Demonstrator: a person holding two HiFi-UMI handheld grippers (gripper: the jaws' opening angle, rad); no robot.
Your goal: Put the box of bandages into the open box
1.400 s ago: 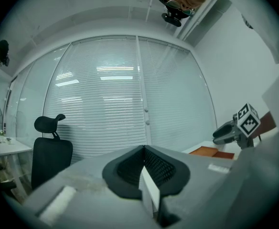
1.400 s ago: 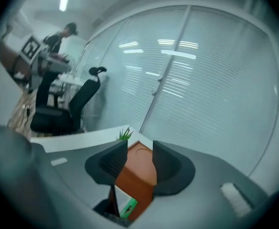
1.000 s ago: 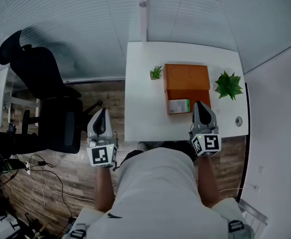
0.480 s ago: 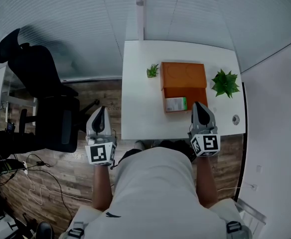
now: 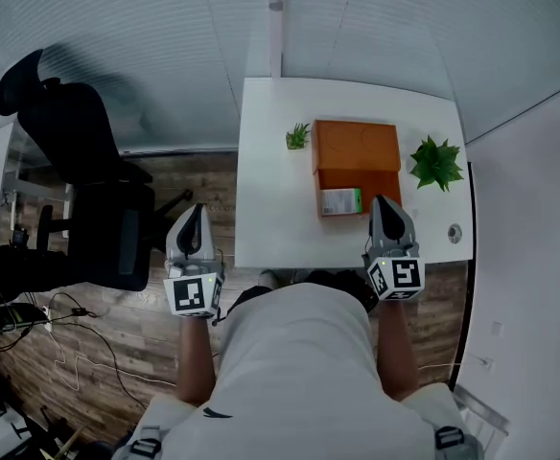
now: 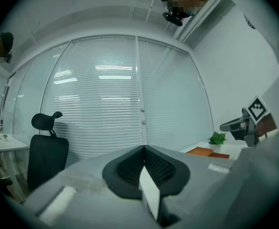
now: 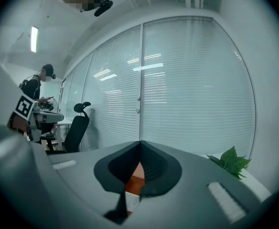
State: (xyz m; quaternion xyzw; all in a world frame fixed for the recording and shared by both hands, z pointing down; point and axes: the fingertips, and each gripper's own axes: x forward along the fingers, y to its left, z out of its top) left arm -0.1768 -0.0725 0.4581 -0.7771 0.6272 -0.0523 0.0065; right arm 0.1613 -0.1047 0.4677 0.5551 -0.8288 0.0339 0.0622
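Note:
An open orange box [image 5: 357,148] lies on the white table [image 5: 270,209], and the white-and-green box of bandages [image 5: 340,202] rests inside its near part. My right gripper [image 5: 380,201] is shut and empty, its tips just right of the bandage box by the table's front edge. In the right gripper view [image 7: 140,143] the orange box [image 7: 136,172] shows through the gap under the closed jaws. My left gripper [image 5: 197,212] is shut with nothing in it, held off the table's left side over the wooden floor. It appears in the left gripper view [image 6: 143,148], with the orange box [image 6: 204,151] far to its right.
A small plant [image 5: 299,138] stands left of the orange box and a larger one [image 5: 437,162] to its right. A small round fitting [image 5: 455,233] sits near the table's right front corner. A black office chair [image 5: 88,180] stands left of the table. Window blinds run behind.
The head view has shifted slightly. Both grippers and the boxes stay where they were.

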